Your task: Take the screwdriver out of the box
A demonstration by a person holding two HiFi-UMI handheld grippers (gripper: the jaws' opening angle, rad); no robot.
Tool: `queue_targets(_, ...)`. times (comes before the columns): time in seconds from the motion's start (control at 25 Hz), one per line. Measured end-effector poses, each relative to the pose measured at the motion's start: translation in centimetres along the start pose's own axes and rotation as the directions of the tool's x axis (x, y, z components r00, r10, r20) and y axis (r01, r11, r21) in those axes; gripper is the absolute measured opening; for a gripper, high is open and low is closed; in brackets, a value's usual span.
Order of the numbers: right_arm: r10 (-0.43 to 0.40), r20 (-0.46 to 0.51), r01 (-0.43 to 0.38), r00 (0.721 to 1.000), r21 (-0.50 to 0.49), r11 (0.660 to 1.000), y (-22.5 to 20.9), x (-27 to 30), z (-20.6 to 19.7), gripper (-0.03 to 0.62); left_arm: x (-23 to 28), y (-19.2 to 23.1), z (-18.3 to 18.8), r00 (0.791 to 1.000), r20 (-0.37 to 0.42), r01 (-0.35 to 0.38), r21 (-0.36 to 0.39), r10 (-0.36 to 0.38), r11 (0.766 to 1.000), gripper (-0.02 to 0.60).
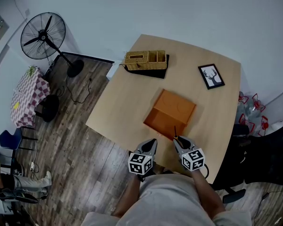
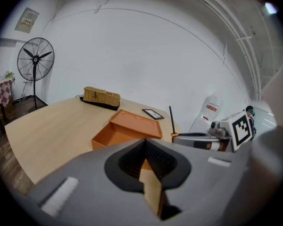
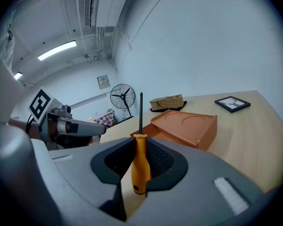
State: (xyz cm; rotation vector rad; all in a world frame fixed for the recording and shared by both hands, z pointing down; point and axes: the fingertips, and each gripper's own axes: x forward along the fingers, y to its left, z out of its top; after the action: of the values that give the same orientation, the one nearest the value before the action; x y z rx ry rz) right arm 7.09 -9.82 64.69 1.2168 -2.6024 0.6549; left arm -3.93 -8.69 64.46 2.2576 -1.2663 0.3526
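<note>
The orange box (image 1: 175, 106) sits open in the middle of the pale wooden table (image 1: 118, 102), its lid tipped back on the far side and the hollow tray facing the person. Right at the box's near edge, on the person's side, the right gripper (image 1: 176, 138) pinches the screwdriver (image 1: 175, 130). The two jaws press on the orange handle from either side, and the thin dark shaft stands straight up out of them. Seen from the right gripper view, the screwdriver is clear of the box, which lies just beyond the jaw tips and a little to the right of the shaft.

The left gripper (image 1: 151, 143) hangs just beside the right one, also on the near side of the box and off toward the box's left corner. Its jaws are pressed together with nothing between them.

Beyond the box, near the table's far edge, a wicker basket (image 1: 145, 59) rests on a dark mat. Off to the box's far right lies a black picture frame (image 1: 211, 76) with a deer drawing. Well away from the box, past the table's left side, a black standing fan (image 1: 43, 36) stands on the wooden floor.
</note>
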Motion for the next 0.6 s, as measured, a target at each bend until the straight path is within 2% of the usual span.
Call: queue_targets(0.6,0.016,-0.009,-0.016,1.000,-0.004,1.000,0.42,0.36,-0.14,0.072,-0.26,0.06,0.25,1.000,0.007,-0.009,0.001,0.009,1.000,0.055)
